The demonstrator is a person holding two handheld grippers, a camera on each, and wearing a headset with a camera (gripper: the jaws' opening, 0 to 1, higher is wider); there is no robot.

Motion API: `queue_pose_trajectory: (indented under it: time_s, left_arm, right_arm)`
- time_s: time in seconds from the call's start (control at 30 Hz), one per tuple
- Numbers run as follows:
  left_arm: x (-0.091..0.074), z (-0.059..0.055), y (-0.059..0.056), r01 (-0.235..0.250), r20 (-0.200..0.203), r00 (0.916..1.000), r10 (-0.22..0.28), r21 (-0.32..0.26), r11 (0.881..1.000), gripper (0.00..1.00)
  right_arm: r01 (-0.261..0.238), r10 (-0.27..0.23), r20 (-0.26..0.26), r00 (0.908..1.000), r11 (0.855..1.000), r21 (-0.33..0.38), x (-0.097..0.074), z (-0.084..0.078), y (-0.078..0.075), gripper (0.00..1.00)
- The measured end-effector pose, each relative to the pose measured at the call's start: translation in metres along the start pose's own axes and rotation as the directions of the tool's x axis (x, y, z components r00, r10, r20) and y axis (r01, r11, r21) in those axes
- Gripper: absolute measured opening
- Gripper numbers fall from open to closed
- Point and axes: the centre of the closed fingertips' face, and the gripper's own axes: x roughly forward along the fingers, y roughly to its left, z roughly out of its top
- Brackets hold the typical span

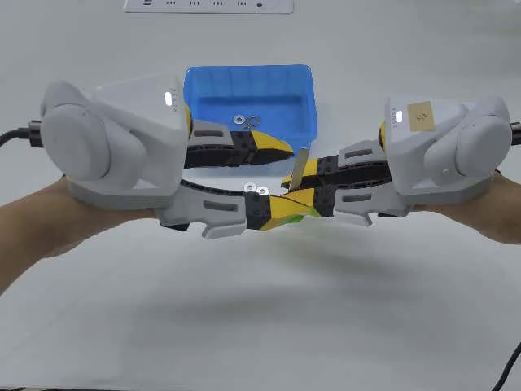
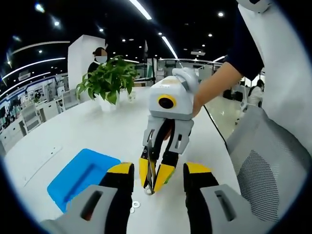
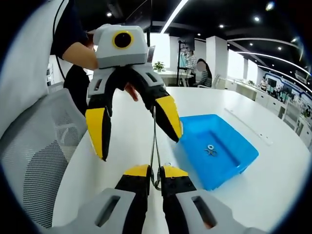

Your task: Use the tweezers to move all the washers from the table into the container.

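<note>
Fingers [image 3: 100,126] of the left gripper [image 3: 140,146] were spread wide around the tweezers [image 3: 155,141], seemingly to steady or regrip them. Two washers [image 1: 256,190] lay on the table [image 1: 244,326] at six o'clock from the container [image 1: 248,69], awaiting pickup. The right gripper [image 3: 156,171] had its jaws pinched narrow on the tweezers, holding them ready.

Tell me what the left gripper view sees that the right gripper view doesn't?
Left gripper view: the shut right tool and a big leafy plant on the table. Right gripper view: the open left tool and washers lying inside the blue box. Both: the tweezers, the blue box, the table and a mesh chair.
</note>
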Motion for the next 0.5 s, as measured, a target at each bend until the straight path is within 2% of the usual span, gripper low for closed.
queue_pose_trajectory:
  time_s: [0.23,0.3,0.37,0.47,0.5]
  left_arm:
    - [-0.031,0.004,0.004,-0.088,0.023,0.9958,0.088,-0.01,0.996,0.6]
    - [-0.043,0.006,0.008,-0.135,0.042,0.9899,0.135,-0.006,0.991,0.64]
    - [-0.052,0.006,0.009,-0.16,0.044,0.9862,0.16,-0.005,0.987,0.68]
    - [-0.069,0.004,0.013,-0.206,0.05,0.977,0.207,-0.035,0.978,0.73]
    - [-0.076,0.003,0.015,-0.222,0.057,0.9726,0.225,-0.064,0.973,0.75]
  right_arm:
    - [-0.016,0.016,0.014,0.9998,1.0,-0.009,-0.003,0.017,0.003,0.09]
    - [-0.028,0.029,0.017,0.9994,0.999,-0.017,-0.004,0.023,0.006,0.09]
    - [-0.033,0.034,0.016,0.9993,0.999,-0.03,-0.005,0.027,0.008,0.09]
    - [-0.036,0.037,0.017,0.9992,0.999,-0.041,-0.006,0.035,0.009,0.09]
    - [-0.036,0.037,0.017,0.9992,0.998,-0.046,-0.006,0.038,0.008,0.09]
